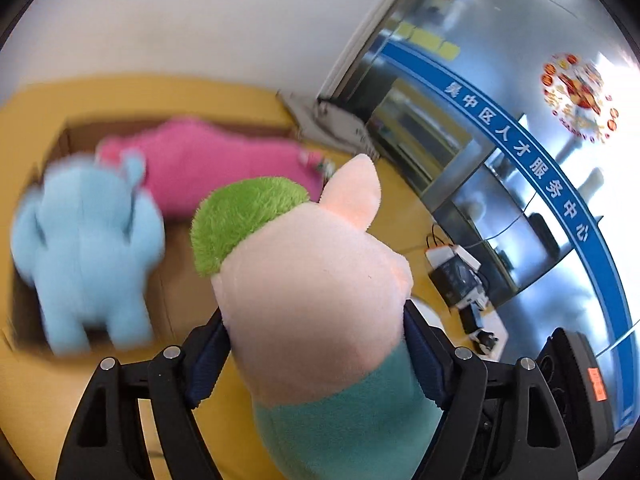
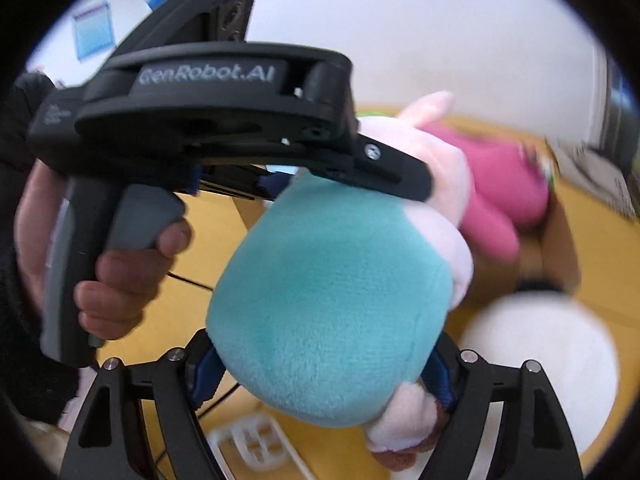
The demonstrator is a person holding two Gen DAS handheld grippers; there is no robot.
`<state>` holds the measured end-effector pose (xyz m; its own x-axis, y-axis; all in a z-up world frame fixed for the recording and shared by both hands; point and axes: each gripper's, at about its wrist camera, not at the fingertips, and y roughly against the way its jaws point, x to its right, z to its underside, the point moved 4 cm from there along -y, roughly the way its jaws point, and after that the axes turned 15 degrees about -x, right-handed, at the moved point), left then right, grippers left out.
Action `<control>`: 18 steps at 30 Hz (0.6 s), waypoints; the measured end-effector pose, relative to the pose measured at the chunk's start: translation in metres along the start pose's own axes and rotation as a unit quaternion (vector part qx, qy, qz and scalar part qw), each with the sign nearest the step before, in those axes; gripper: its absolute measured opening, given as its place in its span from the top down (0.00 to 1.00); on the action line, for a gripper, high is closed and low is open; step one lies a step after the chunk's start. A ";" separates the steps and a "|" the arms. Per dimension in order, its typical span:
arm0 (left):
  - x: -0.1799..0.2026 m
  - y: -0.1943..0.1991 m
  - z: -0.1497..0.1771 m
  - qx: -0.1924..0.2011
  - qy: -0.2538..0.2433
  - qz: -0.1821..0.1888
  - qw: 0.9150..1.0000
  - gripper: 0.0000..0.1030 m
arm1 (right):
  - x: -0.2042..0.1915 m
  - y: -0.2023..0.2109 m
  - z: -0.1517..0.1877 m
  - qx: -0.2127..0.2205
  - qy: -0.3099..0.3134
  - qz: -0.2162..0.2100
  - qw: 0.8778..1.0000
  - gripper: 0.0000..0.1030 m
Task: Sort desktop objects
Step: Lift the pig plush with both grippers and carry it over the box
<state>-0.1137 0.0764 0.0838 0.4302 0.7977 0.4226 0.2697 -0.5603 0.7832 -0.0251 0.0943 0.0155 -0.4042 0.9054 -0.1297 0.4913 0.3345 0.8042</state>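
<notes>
Yellow desk [image 1: 248, 92]. Cardboard box [image 1: 72, 136], ten o'clock, holding pink plush [image 1: 208, 164] and blue elephant [image 1: 88, 248]. Pig plush [image 1: 320, 280], centre, raised: left gripper [image 1: 316, 356] clamps its head, right gripper [image 2: 320, 376] its teal body.

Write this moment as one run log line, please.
left gripper: shut on pig plush | right gripper: shut on pig plush | cardboard box: holds blue, pink plush
</notes>
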 end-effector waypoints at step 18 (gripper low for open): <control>-0.118 -0.129 -0.099 -0.153 -0.018 -0.064 0.986 0.11 | 0.088 -0.120 -0.074 -0.067 -0.094 -0.035 0.993 0.17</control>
<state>-0.2849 0.0764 -0.0223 0.4410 0.8462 0.2990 0.0541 -0.3576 0.9323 -0.1765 0.1145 -0.0497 -0.2768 0.9184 -0.2827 0.3559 0.3713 0.8576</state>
